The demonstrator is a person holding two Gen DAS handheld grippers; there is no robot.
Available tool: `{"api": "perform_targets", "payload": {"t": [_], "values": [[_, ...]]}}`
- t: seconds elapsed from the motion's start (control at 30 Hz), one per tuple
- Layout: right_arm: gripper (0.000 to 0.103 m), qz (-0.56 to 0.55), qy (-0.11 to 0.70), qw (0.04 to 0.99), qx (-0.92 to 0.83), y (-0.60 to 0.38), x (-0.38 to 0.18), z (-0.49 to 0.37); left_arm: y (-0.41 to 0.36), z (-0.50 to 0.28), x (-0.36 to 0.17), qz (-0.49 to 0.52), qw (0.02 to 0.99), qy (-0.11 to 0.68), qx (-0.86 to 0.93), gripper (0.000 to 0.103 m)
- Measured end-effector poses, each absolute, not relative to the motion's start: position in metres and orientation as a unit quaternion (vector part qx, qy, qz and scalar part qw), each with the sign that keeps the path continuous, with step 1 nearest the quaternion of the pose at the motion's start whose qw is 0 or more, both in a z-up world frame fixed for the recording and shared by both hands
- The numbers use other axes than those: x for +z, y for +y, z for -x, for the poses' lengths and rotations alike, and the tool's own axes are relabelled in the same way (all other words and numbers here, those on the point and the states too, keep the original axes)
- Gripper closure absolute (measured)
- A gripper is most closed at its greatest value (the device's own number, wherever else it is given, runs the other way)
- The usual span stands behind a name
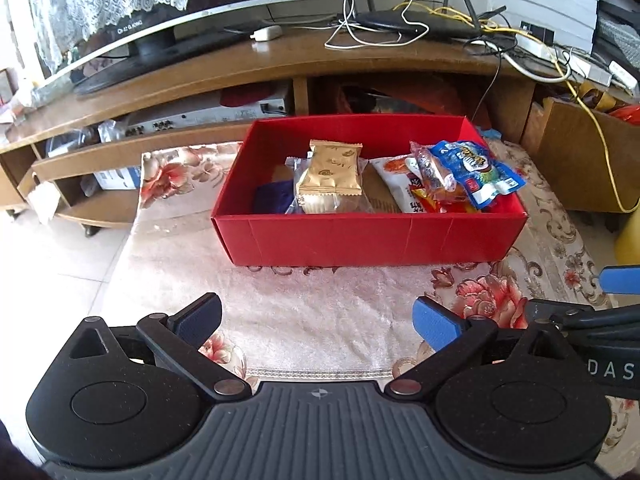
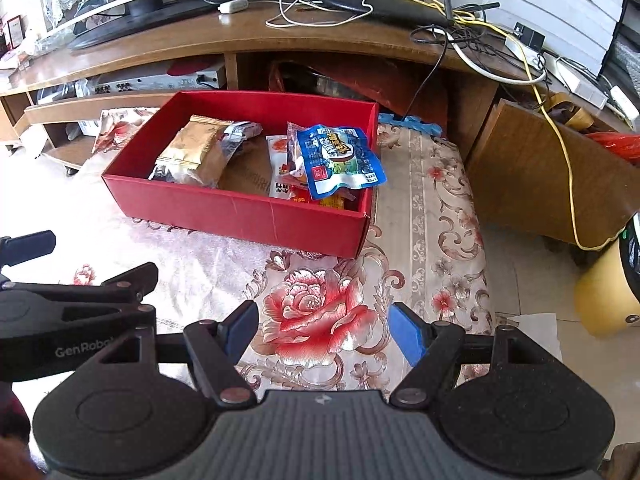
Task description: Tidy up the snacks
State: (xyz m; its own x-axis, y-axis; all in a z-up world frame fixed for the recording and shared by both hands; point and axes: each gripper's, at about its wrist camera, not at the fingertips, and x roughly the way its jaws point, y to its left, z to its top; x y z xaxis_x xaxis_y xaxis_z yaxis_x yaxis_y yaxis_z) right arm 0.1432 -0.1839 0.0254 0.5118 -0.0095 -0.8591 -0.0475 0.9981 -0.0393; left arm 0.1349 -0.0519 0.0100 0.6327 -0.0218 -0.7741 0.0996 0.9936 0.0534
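Your left gripper (image 1: pixel 318 322) hangs over the pale floral rug (image 1: pixel 312 312) with its blue-padded fingers spread wide and nothing between them; your right gripper (image 2: pixel 323 330) is likewise wide apart and empty, above a red rose print. The open red cardboard box (image 1: pixel 360 236) sits on the rug ahead, before the wooden TV stand (image 1: pixel 280 68). Inside it lie a gold foil snack packet (image 1: pixel 331 168) on the left and a blue snack bag (image 1: pixel 478 170) atop a pile (orange and white wrappers) on the right.

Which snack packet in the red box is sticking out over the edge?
The blue packet on the right-hand pile: its corner overhangs the red box wall. The gold packet sits inside.
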Motion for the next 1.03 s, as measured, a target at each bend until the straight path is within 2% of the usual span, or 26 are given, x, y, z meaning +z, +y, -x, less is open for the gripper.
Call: {"api": "perform_targets", "payload": {"t": [1.03], "values": [[0.034,0.032,0.493,0.869,0.016,-0.1836,0.0287,-0.1333,-0.0489,-0.1251,0.0096,-0.029,0.901,0.431,-0.041,0.001]]}}
